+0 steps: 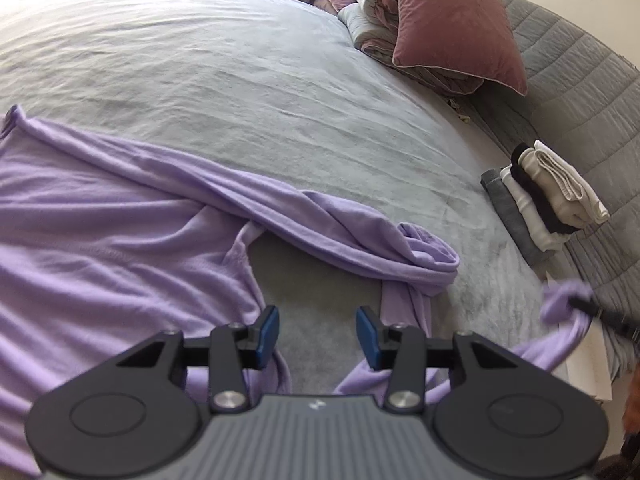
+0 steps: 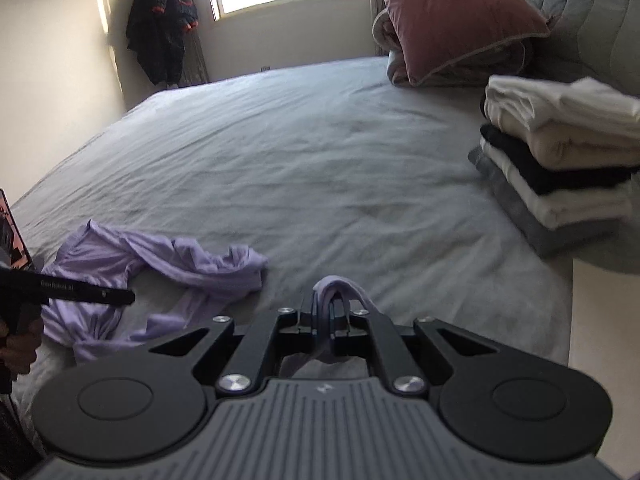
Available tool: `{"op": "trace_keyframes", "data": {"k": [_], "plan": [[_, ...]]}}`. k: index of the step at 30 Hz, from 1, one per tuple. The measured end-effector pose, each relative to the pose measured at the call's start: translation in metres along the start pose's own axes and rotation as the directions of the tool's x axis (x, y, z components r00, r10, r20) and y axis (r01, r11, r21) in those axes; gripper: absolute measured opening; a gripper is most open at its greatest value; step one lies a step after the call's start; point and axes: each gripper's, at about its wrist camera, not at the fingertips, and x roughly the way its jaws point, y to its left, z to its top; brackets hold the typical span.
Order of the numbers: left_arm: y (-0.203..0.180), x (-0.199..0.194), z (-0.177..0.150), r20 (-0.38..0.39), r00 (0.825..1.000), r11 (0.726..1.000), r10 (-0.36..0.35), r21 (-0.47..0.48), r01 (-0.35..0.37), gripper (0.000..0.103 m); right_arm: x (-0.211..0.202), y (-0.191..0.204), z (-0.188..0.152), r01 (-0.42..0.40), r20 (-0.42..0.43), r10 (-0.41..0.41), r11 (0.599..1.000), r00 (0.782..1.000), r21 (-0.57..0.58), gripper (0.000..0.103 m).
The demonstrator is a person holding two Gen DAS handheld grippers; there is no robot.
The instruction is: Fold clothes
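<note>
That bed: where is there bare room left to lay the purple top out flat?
The wide grey bedsheet lies bare between the purple top, the pink pillow and the folded stack. It is crowded along the stack's edge and near the tongs.

The right claw [image 2: 329, 312] was clamped on a fold of the lilac garment [image 2: 160, 276], which lay rumpled on the grey bed [image 2: 320, 152]. A stack of folded clothes [image 2: 560, 160] sat at the bed's right edge, near a pink pillow [image 2: 452, 16].

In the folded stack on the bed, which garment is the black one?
In the folded stack, the black garment is second from the top: cream piece above it, white one below, grey one at the bottom.
</note>
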Motion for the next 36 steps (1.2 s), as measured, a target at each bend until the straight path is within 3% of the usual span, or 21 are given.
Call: {"op": "trace_keyframes", "data": {"k": [6,9,13,17,26,30,36], "plan": [[-0.003,0.001,-0.005,-0.024,0.999,0.999,-0.047,-0.026,0.046,0.044,0.014,-0.011,-0.035,0.02,-0.181,-0.024,1.0,0.983,-0.024,0.007],[-0.01,0.005,-0.007,-0.057,0.994,0.996,-0.09,-0.008,0.09,0.044,0.018,-0.02,-0.042,0.021,-0.232,-0.021,1.0,0.973,-0.002,0.007],[-0.021,0.017,-0.011,-0.105,0.988,0.993,-0.114,0.021,0.117,0.044,0.01,-0.022,-0.035,0.028,-0.202,-0.028,1.0,0.979,-0.004,0.019],[-0.031,0.029,-0.014,-0.135,0.982,0.99,-0.131,0.034,0.136,0.044,0.007,-0.021,-0.027,0.035,-0.166,-0.035,0.999,0.985,0.0,0.037],[-0.058,0.051,-0.014,-0.137,0.973,0.978,-0.185,0.067,0.195,0.039,0.038,0.002,-0.014,-0.103,-0.199,0.115,0.992,0.973,0.069,0.037],[-0.058,0.062,-0.01,-0.151,0.946,0.958,-0.287,-0.042,0.284,0.039,0.054,0.017,-0.01,-0.153,-0.225,0.167,0.985,0.96,0.079,0.037],[-0.041,0.061,0.002,-0.114,0.919,0.915,-0.377,-0.2,0.351,0.04,0.076,0.036,-0.006,-0.198,-0.272,0.212,0.977,0.939,0.076,0.037]]}}
